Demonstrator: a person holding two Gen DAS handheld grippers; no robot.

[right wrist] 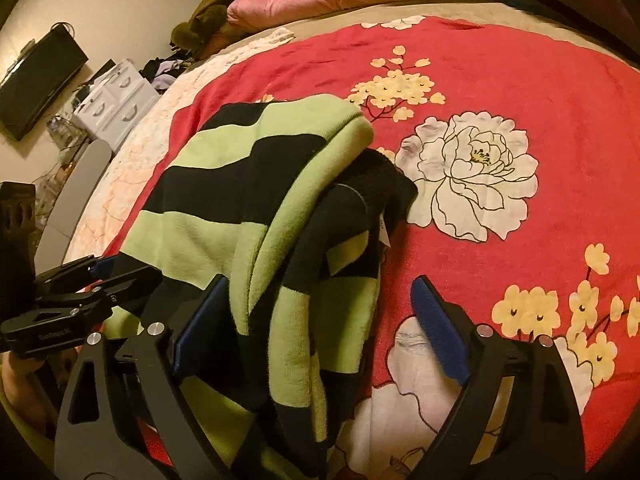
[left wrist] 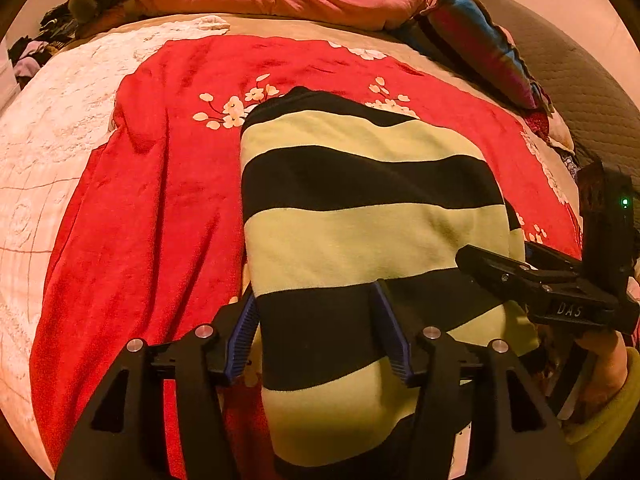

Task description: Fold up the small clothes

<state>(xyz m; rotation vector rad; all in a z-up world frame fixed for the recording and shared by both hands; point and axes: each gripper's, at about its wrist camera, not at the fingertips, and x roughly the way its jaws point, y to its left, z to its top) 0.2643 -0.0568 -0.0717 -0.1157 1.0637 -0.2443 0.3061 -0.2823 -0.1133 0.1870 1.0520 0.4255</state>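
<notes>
Both grippers (left wrist: pixel 316 320) (right wrist: pixel 320 320) open over striped sweater (left wrist: pixel 360 184), red blanket (left wrist: pixel 160 200) beneath.

Both views: warm indoor light w/ strong orange-yellow cast, moderately bright at centre. Source not visible. Heavy fisheye distortion; bed surface bulges, straight edges curve, black vignette at corners. Left wrist view: soft shadow falls on the striped sweater (left wrist: pixel 360 208) next to the right gripper (left wrist: pixel 496 268); small green LED (left wrist: pixel 624 201) glows on that unit. Right wrist view: red floral blanket (right wrist: pixel 520 80) oversaturated, fine texture lost. Overall slightly soft, w/ compression noise; periphery blurrier than centre. No hard glare.
</notes>
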